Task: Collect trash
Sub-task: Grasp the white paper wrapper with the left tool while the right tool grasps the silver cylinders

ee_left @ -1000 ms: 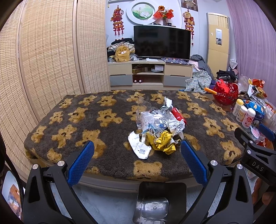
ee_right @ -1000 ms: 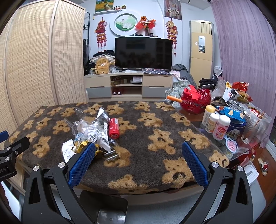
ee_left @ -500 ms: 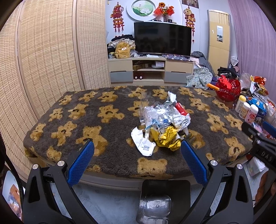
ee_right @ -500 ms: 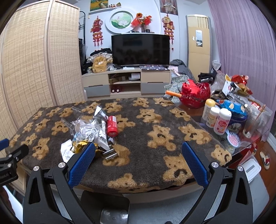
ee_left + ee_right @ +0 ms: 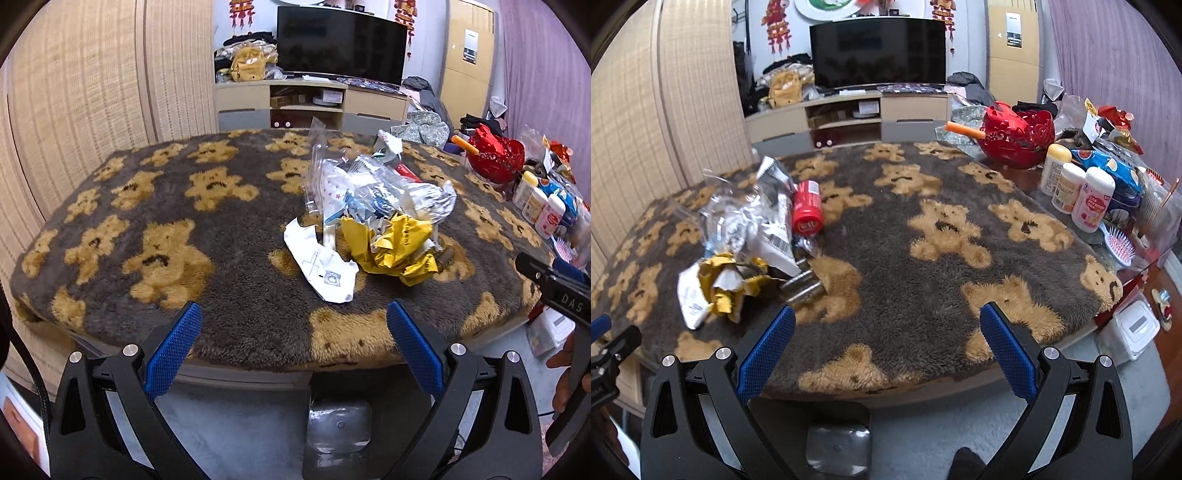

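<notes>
Now both grippers hover at the table's near edge, closer to the trash pile than a moment ago.

Nearest, the left gripper (image 5: 293, 321) and right gripper (image 5: 886, 325) hold their blue-padded jaws spread wide, gripping nothing. Since the earlier frames the bear-print blanket (image 5: 236, 229) fills more of each view and the wall decorations are cut off at the top. The trash pile (image 5: 373, 214) lies ahead of the left gripper: white paper (image 5: 321, 264), crumpled yellow wrapper (image 5: 395, 247), clear plastic behind. Only the right view clearly shows the red can (image 5: 807, 208) and two metal cylinders (image 5: 803, 286); the left view largely hides them. Farther right stand bottles (image 5: 1075, 190) and a red basket (image 5: 1015, 136).
</notes>
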The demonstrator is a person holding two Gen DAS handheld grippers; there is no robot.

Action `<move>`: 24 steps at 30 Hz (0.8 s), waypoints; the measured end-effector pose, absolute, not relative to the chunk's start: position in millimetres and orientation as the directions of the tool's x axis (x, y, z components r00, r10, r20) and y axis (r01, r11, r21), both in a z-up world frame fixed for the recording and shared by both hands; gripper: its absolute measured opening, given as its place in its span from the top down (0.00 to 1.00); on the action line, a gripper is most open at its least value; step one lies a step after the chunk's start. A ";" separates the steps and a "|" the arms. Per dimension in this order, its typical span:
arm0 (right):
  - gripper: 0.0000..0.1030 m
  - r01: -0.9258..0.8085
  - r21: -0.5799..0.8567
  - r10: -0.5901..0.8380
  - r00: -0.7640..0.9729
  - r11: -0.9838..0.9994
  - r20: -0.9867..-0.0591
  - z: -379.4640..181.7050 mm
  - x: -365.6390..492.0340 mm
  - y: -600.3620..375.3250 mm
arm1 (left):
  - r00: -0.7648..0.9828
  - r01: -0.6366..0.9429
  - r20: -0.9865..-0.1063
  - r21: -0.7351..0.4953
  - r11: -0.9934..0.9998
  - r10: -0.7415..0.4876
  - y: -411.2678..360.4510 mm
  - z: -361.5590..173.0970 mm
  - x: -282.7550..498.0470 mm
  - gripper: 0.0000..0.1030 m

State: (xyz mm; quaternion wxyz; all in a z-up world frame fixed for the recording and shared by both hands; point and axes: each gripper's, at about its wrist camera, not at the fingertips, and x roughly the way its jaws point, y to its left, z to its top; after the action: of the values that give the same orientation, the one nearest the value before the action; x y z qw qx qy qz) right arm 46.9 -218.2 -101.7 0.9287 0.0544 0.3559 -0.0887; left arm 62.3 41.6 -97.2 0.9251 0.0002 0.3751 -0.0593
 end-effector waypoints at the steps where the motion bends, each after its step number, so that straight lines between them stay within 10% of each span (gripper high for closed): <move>1: 0.03 0.209 0.040 -0.128 0.727 0.977 -0.674 -105.4 51.6 -219.8 | 0.702 0.119 -0.700 -0.062 0.991 -0.128 42.3 -101.6 68.6 0.08; 8: 0.24 0.179 0.119 -0.045 0.712 0.977 -0.701 -126.7 84.2 -218.2 | 0.669 0.136 -0.736 -0.015 0.991 -0.103 32.5 -128.5 109.2 0.18; 24: 0.15 -0.037 0.100 0.098 0.684 0.994 -0.723 -162.6 120.2 -182.0 | 0.621 0.115 -0.777 -0.035 0.993 -0.099 24.0 -156.6 161.1 0.23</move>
State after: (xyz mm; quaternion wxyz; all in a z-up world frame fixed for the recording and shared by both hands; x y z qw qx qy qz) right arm 120.2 -182.0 -162.6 0.9167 0.0386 0.3959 0.0367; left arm 161.1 24.0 -156.6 0.9003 0.0089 0.4310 -0.0595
